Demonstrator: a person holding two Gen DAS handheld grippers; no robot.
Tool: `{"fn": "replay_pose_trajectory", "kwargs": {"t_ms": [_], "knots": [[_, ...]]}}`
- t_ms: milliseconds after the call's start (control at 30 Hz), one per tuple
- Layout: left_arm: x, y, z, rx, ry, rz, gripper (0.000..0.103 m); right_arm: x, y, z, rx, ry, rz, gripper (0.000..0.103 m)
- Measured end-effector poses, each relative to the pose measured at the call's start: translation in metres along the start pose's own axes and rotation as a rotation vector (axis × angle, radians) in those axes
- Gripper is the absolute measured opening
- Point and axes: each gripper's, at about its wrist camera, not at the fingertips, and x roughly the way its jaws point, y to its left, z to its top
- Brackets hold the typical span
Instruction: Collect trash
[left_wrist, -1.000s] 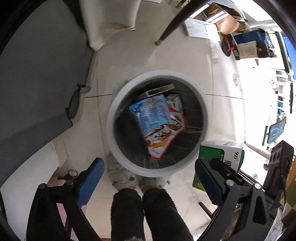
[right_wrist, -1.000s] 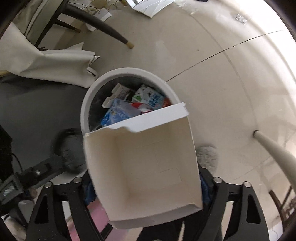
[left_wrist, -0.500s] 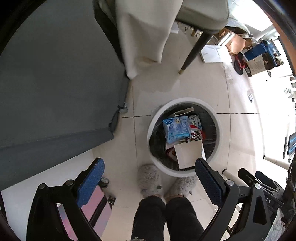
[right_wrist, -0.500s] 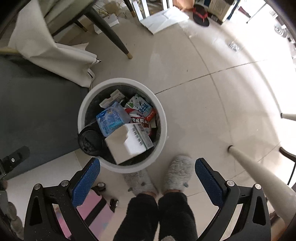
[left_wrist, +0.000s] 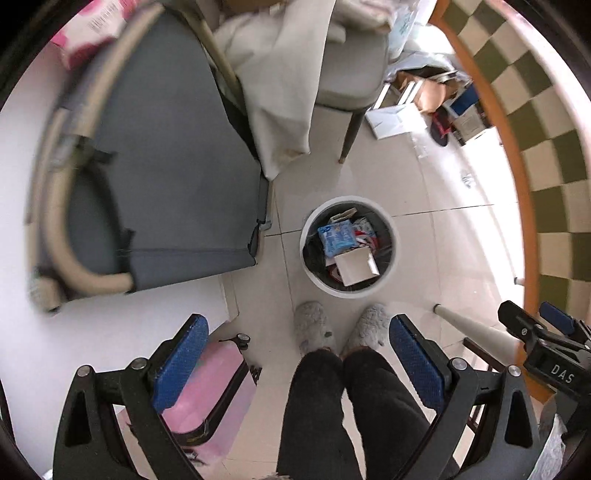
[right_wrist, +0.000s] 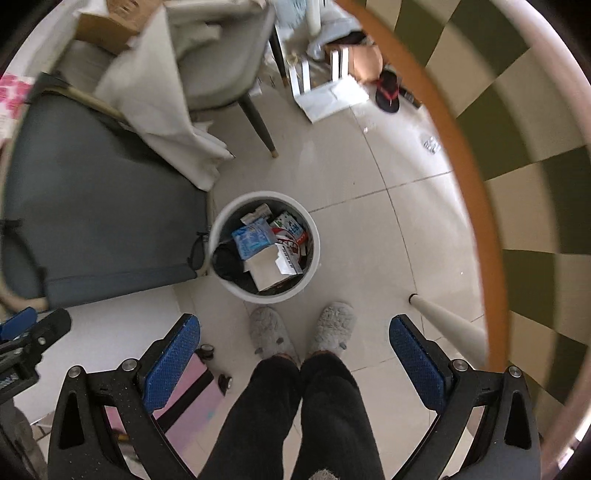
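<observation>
While both tools point straight down at the floor, the right gripper (right_wrist: 295, 354) stands spread wide with nothing between its blue pads (right_wrist: 171, 360), and the left gripper (left_wrist: 297, 363) is likewise spread and empty. Just below them are the person's dark trouser legs (right_wrist: 295, 413) and grey fluffy slippers (right_wrist: 334, 325), feet together on the pale tiled floor (right_wrist: 369, 258). A pink wheeled case (left_wrist: 207, 391) lies beside the left foot. Directly in front of the slippers stands the round white trash bin (right_wrist: 221, 221), lined in black. Inside it a white carton (right_wrist: 269, 271) lies on top, nearest the feet, with a blue packet (right_wrist: 251, 236) just behind it and red-and-white wrappers (right_wrist: 291, 236) to its side. Left of the bin is a grey folding bed (right_wrist: 92, 206). Farther off, a grey chair (right_wrist: 221, 66) draped with cream cloth (right_wrist: 166, 122) stands behind the bin. A checkered tablecloth (right_wrist: 517, 147) with an orange rim curves along the right edge.
</observation>
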Motion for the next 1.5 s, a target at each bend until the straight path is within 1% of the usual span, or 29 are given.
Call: {"fn": "replay_pose_trajectory", "kwargs": {"t_ms": [133,267,500,633,833,1000,1033,1233,1500], "knots": [[-0.055,-0.005,-0.014,0.009,-0.031,-0.030,0.100,-0.073,-0.002,-0.011,-0.005,-0.029,0.020,0.103],[-0.101,-0.013,-0.028,0.040,-0.054,-0.084,0.100,-0.139,-0.004,-0.023,-0.011,-0.056,0.064,0.103],[-0.178,-0.015,-0.040,0.054,-0.099,-0.210,0.100,-0.235,-0.004,-0.044,-0.035,-0.099,0.159,0.103],[-0.220,-0.010,-0.044,0.044,-0.140,-0.280,0.100,-0.275,-0.003,-0.052,-0.055,-0.127,0.207,0.103],[-0.266,-0.008,-0.053,0.045,-0.205,-0.341,0.100,-0.317,-0.001,-0.057,-0.080,-0.149,0.267,0.103],[-0.290,-0.006,-0.061,0.046,-0.245,-0.378,0.101,-0.342,0.003,-0.062,-0.111,-0.152,0.320,0.103],[-0.293,-0.006,-0.063,0.046,-0.252,-0.382,0.103,-0.347,0.003,-0.063,-0.113,-0.152,0.328,0.103],[-0.306,-0.006,-0.072,0.035,-0.274,-0.403,0.103,-0.368,0.003,-0.072,-0.146,-0.159,0.335,0.103],[-0.314,-0.006,-0.080,0.029,-0.292,-0.418,0.103,-0.379,0.004,-0.075,-0.163,-0.163,0.347,0.103]]}}
